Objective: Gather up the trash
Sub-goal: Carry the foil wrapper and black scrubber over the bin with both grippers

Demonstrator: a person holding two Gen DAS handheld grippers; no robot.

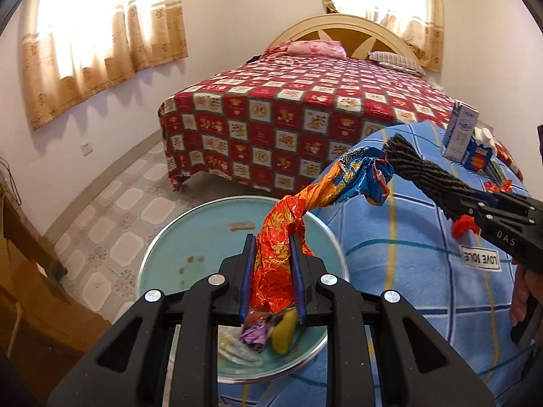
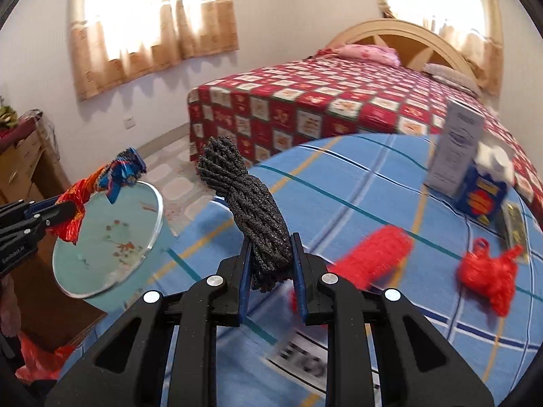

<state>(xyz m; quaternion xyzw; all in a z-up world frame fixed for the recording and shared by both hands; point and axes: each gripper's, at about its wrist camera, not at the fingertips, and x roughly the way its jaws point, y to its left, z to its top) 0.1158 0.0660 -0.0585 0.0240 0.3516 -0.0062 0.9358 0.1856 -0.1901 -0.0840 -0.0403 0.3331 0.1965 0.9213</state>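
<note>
Hovering over the pale-blue trash bin (image 1: 169,237), which is standing just beside the blue plaid bed (image 1: 407,254). Left gripper (image 1: 273,274) clenching a crinkled orange-and-blue foil wrapper (image 1: 305,203) above the bin's mouth; best lowering before letting go, since the blue tail is reaching past the rim. Right gripper (image 2: 271,273) grasping a black rope bundle (image 2: 251,196) over the bed, near the wrapper's tail. Waiting farther back: red yarn bundle (image 2: 376,254), white carton (image 2: 454,156), red plastic bag (image 2: 488,274).

Red bundle (image 2: 376,254) motion-blurred, type unclear. Label (image 2: 302,356) on blue cloth (image 2: 373,186) smeared, unreadable. Bin (image 1: 190,237) contents partly hidden behind left gripper (image 1: 273,273).
</note>
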